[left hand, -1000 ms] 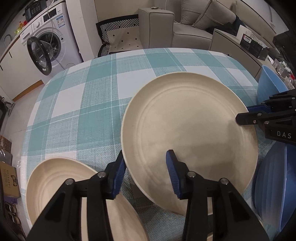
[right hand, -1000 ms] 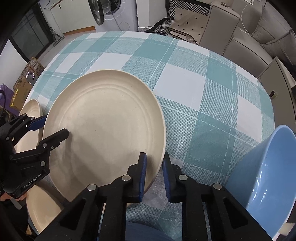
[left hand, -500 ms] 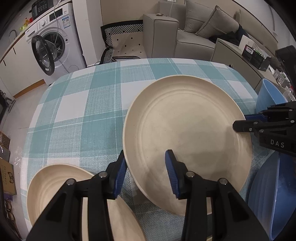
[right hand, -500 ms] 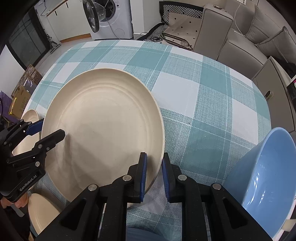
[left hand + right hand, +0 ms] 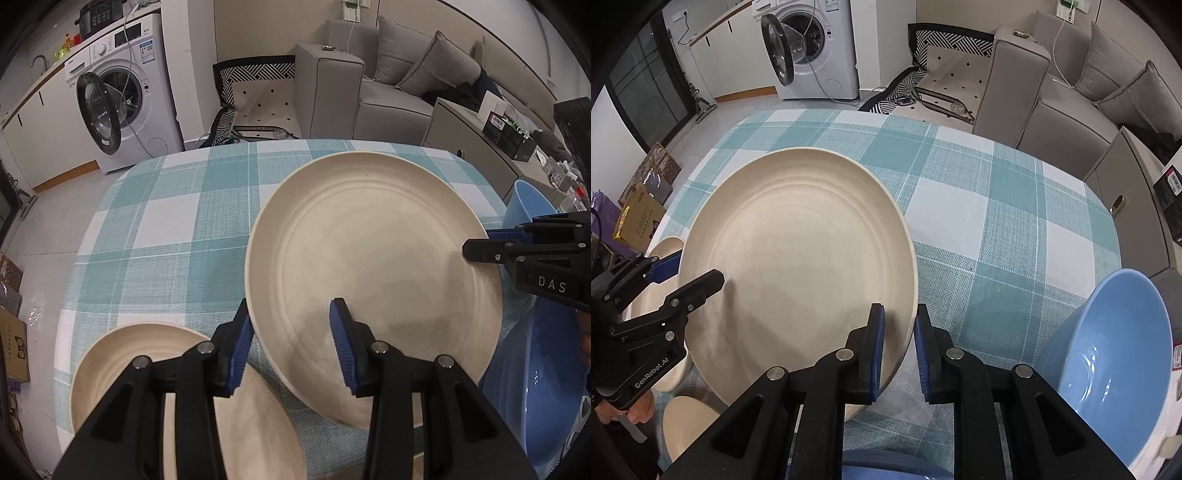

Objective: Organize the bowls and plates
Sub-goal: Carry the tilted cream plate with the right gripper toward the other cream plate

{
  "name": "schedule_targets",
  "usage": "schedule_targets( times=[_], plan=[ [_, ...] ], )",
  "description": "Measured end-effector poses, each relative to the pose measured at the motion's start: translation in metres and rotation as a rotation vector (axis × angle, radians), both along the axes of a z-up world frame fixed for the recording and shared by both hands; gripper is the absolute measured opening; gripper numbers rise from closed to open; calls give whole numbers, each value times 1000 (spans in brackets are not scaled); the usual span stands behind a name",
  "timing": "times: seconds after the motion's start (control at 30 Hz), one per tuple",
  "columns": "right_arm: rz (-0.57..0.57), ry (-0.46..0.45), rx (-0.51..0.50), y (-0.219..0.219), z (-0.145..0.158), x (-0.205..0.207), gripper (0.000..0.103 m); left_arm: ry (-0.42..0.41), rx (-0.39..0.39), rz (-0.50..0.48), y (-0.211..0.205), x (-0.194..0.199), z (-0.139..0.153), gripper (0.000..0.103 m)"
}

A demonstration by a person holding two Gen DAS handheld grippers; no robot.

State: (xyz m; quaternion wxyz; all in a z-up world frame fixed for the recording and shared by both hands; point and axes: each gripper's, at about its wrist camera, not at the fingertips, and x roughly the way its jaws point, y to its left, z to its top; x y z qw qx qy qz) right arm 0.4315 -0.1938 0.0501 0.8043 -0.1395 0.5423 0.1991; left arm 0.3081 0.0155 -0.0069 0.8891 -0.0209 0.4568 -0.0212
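Plates: one large cream plate (image 5: 373, 273), one smaller cream plate (image 5: 147, 373); one blue bowl (image 5: 1108, 362).

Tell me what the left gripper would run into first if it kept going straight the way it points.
The left gripper already straddles the rim of the big cream plate, so that plate comes first. Going further, it would likely meet the checked tablecloth beneath, though depth is hard to judge here.

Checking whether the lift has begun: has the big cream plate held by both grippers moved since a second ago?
Yes. The big cream plate has come up off the checked tablecloth; in the right wrist view its far rim covers less of the cloth's far squares.
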Motion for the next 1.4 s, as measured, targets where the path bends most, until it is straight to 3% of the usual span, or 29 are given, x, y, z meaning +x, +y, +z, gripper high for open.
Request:
schedule_targets(
  times=[0.9, 1.4],
  plan=[
    [39, -145, 48, 8, 65, -67, 16, -161, 7, 33, 13, -70, 55, 40],
    [48, -191, 91, 1, 85, -92, 16, -210, -6, 27, 14, -101, 70, 40]
  ],
)
